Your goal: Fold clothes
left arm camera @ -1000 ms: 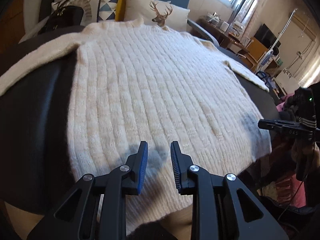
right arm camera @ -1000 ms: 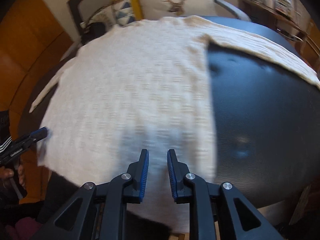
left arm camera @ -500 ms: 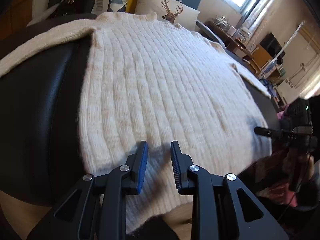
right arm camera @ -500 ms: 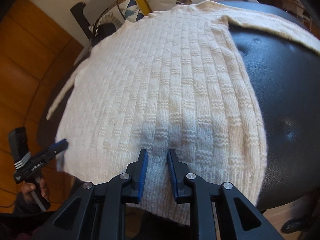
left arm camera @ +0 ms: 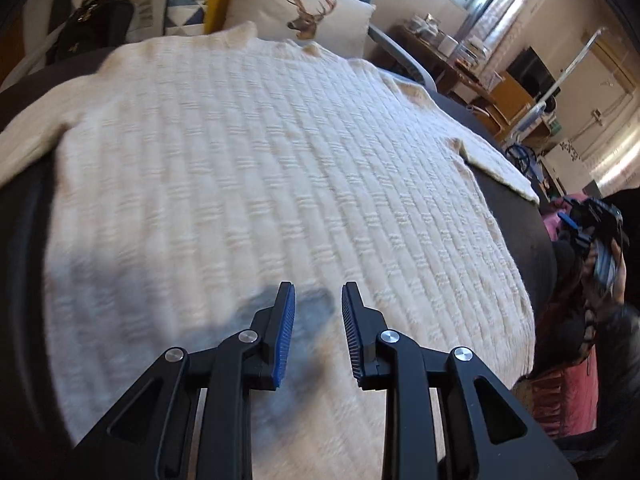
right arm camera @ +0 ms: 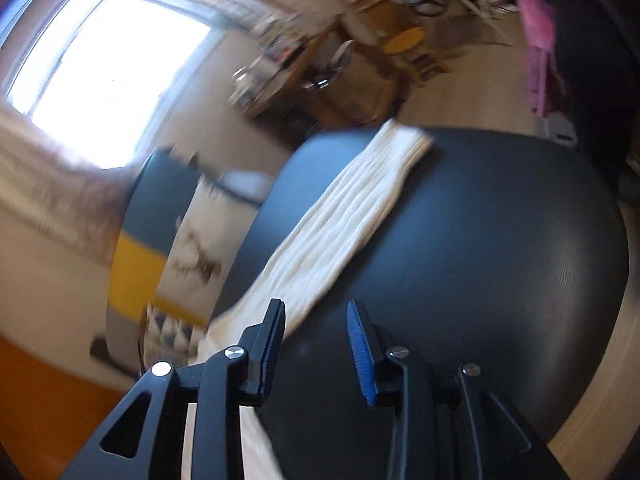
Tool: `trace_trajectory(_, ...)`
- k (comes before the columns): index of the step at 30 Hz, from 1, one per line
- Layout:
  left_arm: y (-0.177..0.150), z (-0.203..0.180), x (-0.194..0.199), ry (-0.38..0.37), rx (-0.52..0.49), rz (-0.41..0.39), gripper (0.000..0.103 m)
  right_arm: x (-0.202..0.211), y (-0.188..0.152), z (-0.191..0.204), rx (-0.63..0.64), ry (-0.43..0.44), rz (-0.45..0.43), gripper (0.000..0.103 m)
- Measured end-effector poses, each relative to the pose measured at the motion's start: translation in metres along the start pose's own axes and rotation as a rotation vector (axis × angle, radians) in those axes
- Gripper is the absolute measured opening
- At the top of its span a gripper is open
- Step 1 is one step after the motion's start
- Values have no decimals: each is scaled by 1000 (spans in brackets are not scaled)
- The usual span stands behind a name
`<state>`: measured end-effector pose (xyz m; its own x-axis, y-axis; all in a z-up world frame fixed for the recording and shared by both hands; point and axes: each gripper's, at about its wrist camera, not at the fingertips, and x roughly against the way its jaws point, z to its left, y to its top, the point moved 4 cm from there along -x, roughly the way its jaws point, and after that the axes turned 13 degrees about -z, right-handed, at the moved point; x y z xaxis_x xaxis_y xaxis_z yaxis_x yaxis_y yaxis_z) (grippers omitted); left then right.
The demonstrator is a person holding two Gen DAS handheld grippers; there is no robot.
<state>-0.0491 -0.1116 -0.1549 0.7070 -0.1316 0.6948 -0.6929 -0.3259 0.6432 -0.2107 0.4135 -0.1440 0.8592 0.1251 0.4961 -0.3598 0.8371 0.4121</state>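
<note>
While hovering low over the near hem, left tongs point(left arm camera: 318, 300) parted a little, nothing between the pads. Right tongs point(right arm camera: 316, 320) parted wider, also empty, angled above dark bench point(right arm camera: 500, 240) just beside the right sleeve point(right arm camera: 344, 224); view badly blurred. Cream knit sweater point(left arm camera: 280, 168) spread flat and face-up across bench, body unfolded, both sleeves out to the sides, right cuff near the far bench edge. Step judged: reaching for the right sleeve to fold it inward. Next calls for a pinch on the sleeve edge. Beyond: deer-print cushion point(left arm camera: 304, 12), black handbag point(left arm camera: 96, 24).
</note>
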Motion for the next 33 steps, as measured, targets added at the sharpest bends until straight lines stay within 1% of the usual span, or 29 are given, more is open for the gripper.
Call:
trace_trajectory(3,7,-14,-18,-12,-24,18,26,-35,23,-17,-65,-47,0,34)
trace_trajectory(5,10,-23,-26,-23,-36,26,26,-55,31,-26,-100,-83,-8,34)
trace_trajectory(7,15,-28,-33,-34,-40,36,26,-66,35,-31,-107,-101,-20,35)
trace_trajectory(9,18,-30,-39,-26,-61,39,27,-76,39,-35,-103,-122,-20,35)
trace_trajectory(12,23,-30,-45,-22,-72,42,27,-79,51,-47,-118,-134,-22,35)
trace_trajectory(15,28,-30,-49,-19,-72,44,27,-87,53,-54,-141,-138,-25,35)
trace_trajectory(18,33,-31,-54,-16,-78,47,27,-87,55,-57,-163,-120,-62,34)
trace_trajectory(20,36,-32,-57,-13,-85,48,27,-88,55,-56,-145,-113,-82,34)
trace_trajectory(22,43,-35,-61,-10,-100,44,27,-91,54,-51,-82,-111,-85,35)
trace_trajectory(23,46,-37,-64,-12,-103,45,27,-92,53,-47,-27,-119,-75,29)
trace_trajectory(24,50,-39,-67,-14,-105,45,27,-94,52,-46,5,-134,-66,22)
trace_trajectory(25,54,-41,-71,-17,-107,45,27,-95,52,-45,27,-150,-57,5)
trace_trajectory(27,63,-47,-80,-28,-109,43,27,-98,51,-43,71,-181,-40,5)
trace_trajectory(30,78,-61,-97,-55,-123,42,27,-99,51,-41,102,-182,-45,5)
trace_trajectory(33,89,-81,-115,-67,-171,40,31,-96,53,-37,63,-99,-65,5)
